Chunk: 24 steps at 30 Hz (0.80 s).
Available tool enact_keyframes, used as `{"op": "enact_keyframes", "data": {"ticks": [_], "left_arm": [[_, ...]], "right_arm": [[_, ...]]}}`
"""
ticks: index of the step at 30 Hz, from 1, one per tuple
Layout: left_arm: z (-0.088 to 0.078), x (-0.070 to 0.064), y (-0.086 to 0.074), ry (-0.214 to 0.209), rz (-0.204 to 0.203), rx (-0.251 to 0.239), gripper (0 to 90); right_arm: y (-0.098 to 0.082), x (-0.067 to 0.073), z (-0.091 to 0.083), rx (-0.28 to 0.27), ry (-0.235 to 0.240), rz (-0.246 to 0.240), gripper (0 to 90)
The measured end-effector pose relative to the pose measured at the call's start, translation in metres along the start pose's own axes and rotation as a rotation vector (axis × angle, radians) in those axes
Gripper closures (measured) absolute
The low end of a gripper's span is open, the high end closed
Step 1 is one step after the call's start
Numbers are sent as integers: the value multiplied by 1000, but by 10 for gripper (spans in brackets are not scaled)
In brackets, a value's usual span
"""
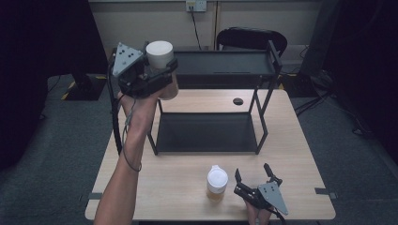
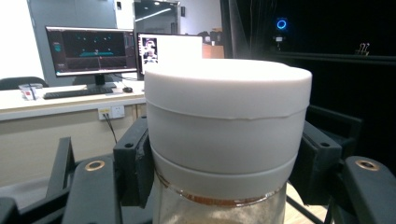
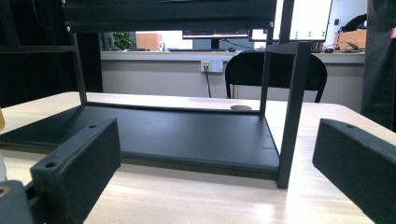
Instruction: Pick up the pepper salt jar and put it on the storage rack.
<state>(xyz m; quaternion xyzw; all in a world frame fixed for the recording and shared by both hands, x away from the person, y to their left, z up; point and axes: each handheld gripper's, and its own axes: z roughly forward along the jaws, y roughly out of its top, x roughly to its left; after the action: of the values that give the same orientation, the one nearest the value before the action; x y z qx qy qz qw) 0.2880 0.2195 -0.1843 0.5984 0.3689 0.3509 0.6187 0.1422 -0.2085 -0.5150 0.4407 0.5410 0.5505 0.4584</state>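
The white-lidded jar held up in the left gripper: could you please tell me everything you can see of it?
The white-lidded glass jar has a tall, matte white cap with a seam line around it, over a clear body with a brownish band just under the cap. It stands upright, lifted off the table beside the top tray of the black metal shelf. The left gripper is shut on it, its black pads pressing either side just below the cap.

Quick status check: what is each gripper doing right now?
Left gripper: shut on the white-lidded glass jar, held up beside the black metal shelf.
Right gripper: open, holding nothing.
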Motion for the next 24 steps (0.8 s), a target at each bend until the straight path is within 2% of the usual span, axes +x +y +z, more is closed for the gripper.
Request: {"op": "enact_keyframes", "data": {"ticks": [1, 4, 9, 13, 16, 20, 24], "left_arm": [[3, 1, 3, 4, -7, 3, 351], [13, 2, 10, 25, 5, -3, 351], [30, 3, 19, 34, 3, -2, 351], [45, -1, 18, 57, 10, -14, 351], [56, -1, 15, 51, 12, -25, 352], [69, -5, 11, 65, 25, -21, 352], [78, -10, 10, 77, 53, -18, 351]], "right_arm": [[0, 0, 0, 0, 0, 0, 0], [0, 0, 0, 0, 0, 0, 0], [0, 0, 0, 0, 2, 1, 0], [0, -1, -1, 1, 6, 1, 0], [0, 0, -1, 1, 6, 1, 0], [0, -1, -1, 1, 7, 1, 0], [0, -1, -1, 1, 9, 1, 0]]}}
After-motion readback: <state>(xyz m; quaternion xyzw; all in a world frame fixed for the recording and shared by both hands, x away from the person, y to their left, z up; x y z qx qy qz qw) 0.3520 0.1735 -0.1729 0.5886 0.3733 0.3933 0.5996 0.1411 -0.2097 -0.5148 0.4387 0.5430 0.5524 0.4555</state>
